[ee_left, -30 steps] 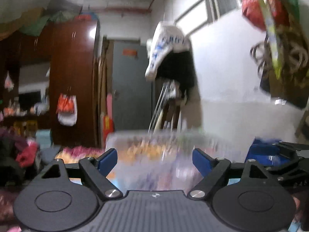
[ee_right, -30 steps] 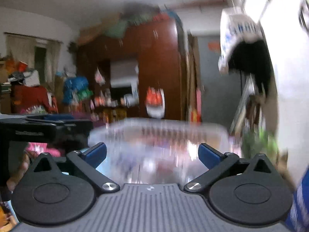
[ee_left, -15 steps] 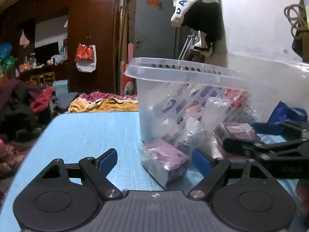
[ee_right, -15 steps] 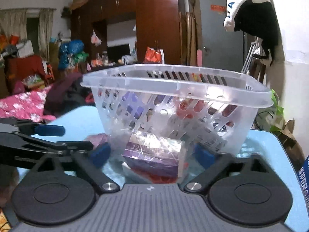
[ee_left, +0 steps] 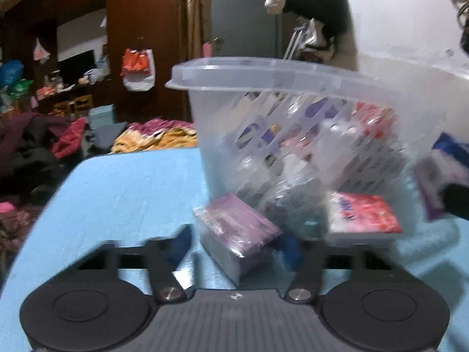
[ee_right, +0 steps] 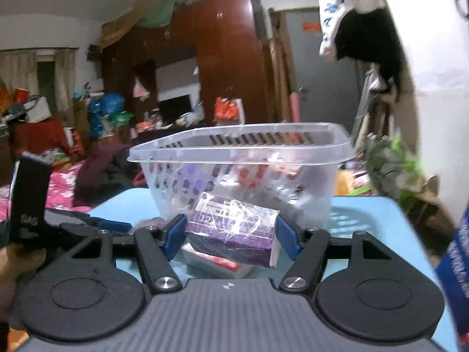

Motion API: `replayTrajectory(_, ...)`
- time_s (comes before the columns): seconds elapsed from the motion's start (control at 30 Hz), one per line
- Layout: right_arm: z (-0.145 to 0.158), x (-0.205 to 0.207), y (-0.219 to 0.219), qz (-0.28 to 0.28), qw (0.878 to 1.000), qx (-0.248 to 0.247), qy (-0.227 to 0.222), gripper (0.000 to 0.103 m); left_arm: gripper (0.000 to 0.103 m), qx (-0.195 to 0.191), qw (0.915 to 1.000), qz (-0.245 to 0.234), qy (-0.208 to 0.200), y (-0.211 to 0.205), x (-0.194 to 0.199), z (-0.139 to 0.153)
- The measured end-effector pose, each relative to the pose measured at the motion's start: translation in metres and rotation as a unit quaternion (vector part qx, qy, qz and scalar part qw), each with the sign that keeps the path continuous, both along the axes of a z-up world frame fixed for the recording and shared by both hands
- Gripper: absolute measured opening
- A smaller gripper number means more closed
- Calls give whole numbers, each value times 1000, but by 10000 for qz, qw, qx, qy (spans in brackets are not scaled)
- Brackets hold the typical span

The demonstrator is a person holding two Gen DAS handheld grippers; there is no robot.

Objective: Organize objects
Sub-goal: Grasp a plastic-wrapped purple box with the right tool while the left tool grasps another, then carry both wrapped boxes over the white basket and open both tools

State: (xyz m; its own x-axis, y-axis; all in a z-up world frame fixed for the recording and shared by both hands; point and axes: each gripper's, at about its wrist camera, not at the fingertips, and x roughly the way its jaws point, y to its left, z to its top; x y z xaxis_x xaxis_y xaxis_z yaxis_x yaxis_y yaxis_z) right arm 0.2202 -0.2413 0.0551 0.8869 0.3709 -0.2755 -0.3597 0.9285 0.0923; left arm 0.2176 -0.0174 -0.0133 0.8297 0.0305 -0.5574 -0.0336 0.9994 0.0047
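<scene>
A clear perforated basket (ee_left: 263, 70) (ee_right: 234, 149) with several packets inside stands on the blue table (ee_left: 117, 190). In front of it, a purple film-wrapped box (ee_left: 237, 234) lies between the fingers of my left gripper (ee_left: 236, 245). Those jaws are closing, and a small gap shows at the left pad. A red and white packet (ee_left: 360, 217) lies to its right. My right gripper (ee_right: 231, 236) is closing too, with both blue pads against a second purple box (ee_right: 234, 231). That box is tilted above the red packet (ee_right: 217, 261).
The left gripper's black frame (ee_right: 88, 226) and the hand holding it show at the left of the right wrist view. Piles of clothes (ee_left: 44, 146) lie beyond the table's far left edge. A white wall (ee_left: 410, 29) stands behind the basket, and bags (ee_right: 395, 170) sit to the right.
Both views have dropped from the room to the table. The left jaws have narrowed around the purple box. The right jaws have closed in on the other purple box.
</scene>
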Motion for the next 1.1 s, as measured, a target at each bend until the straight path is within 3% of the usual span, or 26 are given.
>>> replayTrajectory(0.03, -2, -6, 1, -13, 10000, -29, -66, 70, 49, -66, 10000, 26, -19, 2, -2, 0)
replayTrajectory(0.3, -18, -17, -9, 32, 10000, 51, 42, 69, 48, -13, 9965, 103, -829, 4, -45, 13)
replayTrajectory(0.6, -27, -18, -18, 77, 9997, 225, 18, 69, 48, 3, 9937, -72, -1119, -4, -65, 21)
replayTrajectory(0.7, -14, -25, -21, 185, 9987, 394, -280, 69, 48, -149, 9908, -217, -1324, -6, -77, 35)
replayTrajectory(0.77, 12, -28, -18, 206, 9968, 325, -700, 69, 48, -137, 9861, -316, -1625, -9, -81, 57)
replayTrajectory(0.87, 62, -12, -6, 107, 9928, 1, -1193, 69, 48, -156, 9784, -495, -2000, -12, -65, 104)
replayTrajectory(0.97, 100, 31, 9, 27, 9931, -320, -1132, 69, 49, -367, 9799, -592, -1868, -13, -20, 135)
replayTrajectory(1.03, 109, 64, 15, -73, 9944, -326, -1006, 70, 50, -413, 9853, -704, -1499, -17, 15, 136)
replayTrajectory(1.1, 104, 91, 23, -121, 9962, -526, -679, 87, 65, -479, 9883, -803, -1202, -19, 43, 125)
